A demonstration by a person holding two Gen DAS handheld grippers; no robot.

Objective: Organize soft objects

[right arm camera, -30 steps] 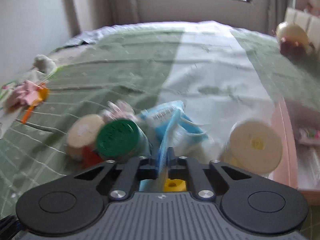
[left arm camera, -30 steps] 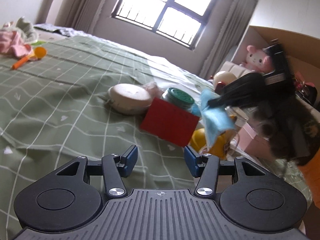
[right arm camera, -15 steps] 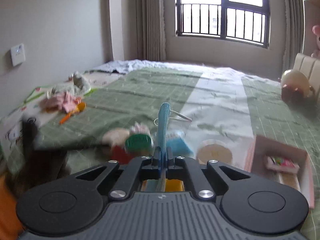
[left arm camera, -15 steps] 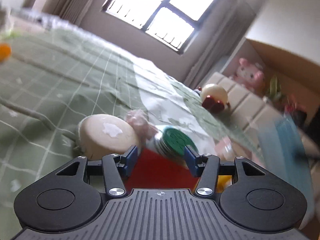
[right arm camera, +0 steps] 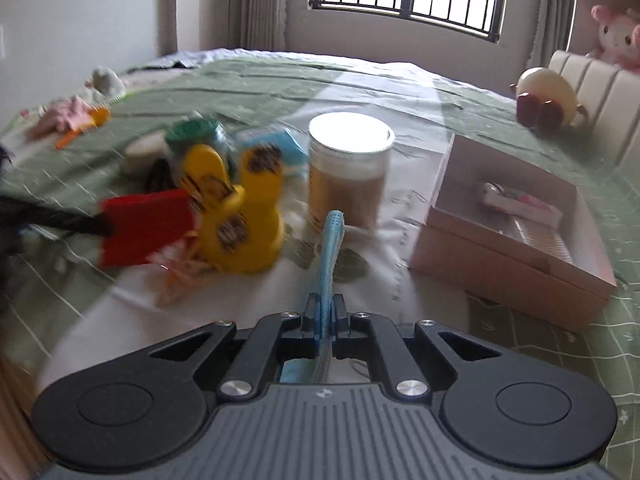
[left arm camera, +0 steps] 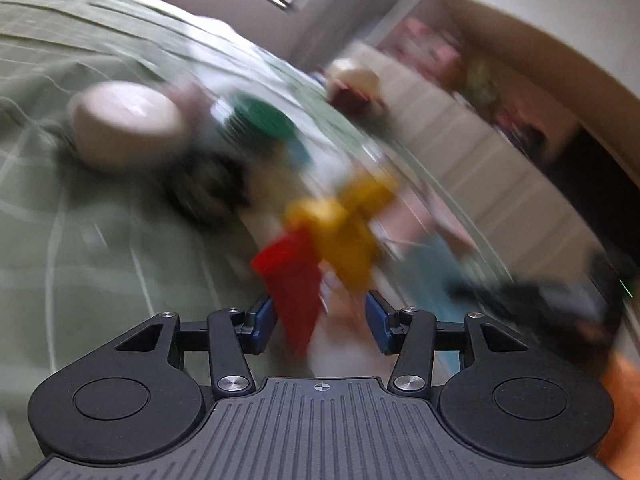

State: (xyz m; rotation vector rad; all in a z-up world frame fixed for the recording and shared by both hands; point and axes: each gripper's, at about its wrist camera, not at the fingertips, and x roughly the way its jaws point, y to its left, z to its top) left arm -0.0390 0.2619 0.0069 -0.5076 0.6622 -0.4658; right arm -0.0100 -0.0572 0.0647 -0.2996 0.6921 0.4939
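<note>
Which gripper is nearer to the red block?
Left. The left gripper is open with the red block right at its fingers; the right gripper, shut on blue cloth, is farther away.

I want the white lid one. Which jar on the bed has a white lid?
The tall jar with brown contents, standing upright beside the pink box. The other jar, behind the yellow toy, has a green lid.

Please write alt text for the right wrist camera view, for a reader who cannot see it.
The right gripper is shut on a light blue face mask above a green checked bed. Ahead are a yellow toy, a red block and a white-lidded jar, with an open pink box to the right.
</note>
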